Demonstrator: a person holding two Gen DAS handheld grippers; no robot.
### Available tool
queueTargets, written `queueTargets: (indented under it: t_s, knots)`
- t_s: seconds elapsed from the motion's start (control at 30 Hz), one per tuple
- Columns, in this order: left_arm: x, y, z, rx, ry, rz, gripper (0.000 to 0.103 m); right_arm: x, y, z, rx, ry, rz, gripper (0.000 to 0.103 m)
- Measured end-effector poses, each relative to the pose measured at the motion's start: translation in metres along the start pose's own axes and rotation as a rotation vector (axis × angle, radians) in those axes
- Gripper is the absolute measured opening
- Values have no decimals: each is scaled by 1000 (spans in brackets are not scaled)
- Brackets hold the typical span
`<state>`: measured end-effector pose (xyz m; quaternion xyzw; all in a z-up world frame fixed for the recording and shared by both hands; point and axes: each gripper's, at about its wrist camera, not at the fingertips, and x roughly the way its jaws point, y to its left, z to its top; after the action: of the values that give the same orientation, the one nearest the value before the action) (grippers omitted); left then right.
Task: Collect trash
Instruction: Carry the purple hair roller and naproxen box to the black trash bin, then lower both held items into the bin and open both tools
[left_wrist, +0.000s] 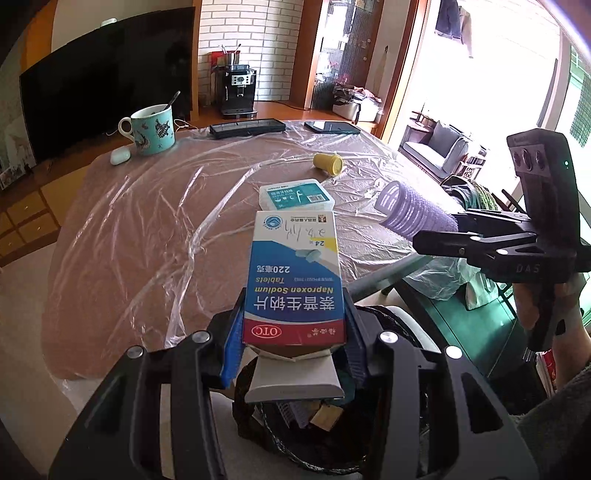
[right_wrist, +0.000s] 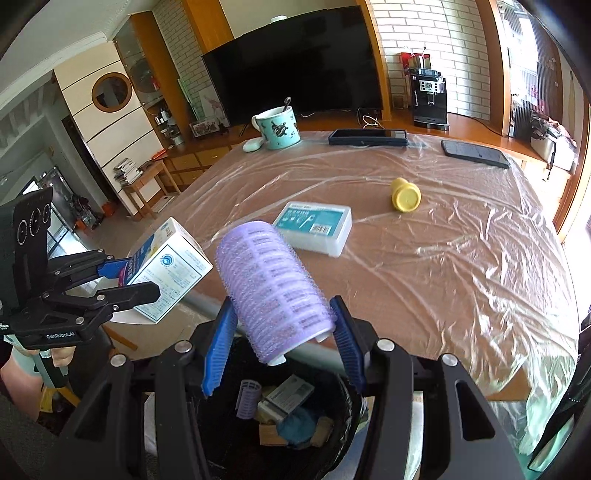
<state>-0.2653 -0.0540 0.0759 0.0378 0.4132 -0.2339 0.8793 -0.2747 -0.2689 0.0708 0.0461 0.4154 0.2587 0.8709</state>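
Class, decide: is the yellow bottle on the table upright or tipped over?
Tipped over. The yellow bottle lies on its side on the plastic-covered table, one round end facing the camera.

Open bin mouth, lower centre.
Trash bin below, part-filled; floss box and yellow bottle mid-table; bare plastic sheet at right.

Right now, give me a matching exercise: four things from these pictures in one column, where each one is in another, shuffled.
Things:
1. medicine box
2. hair roller
3. yellow bottle
4. mug

Places:
A. lying on its side on the table
B. between the left fingers
C. upright at the table's far edge
D. between the right fingers

Pairs: 1-B, 2-D, 3-A, 4-C
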Motion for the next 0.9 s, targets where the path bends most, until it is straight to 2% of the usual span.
queueTargets:
  t_s: [0.57,0.9]
  knots:
    - [-1,-30,-49,-13,31,8,47,-12,9,-58,51,42,21,51]
    - [26,-33,-79,8,149,0,47,10,5,-86,51,125,4,51]
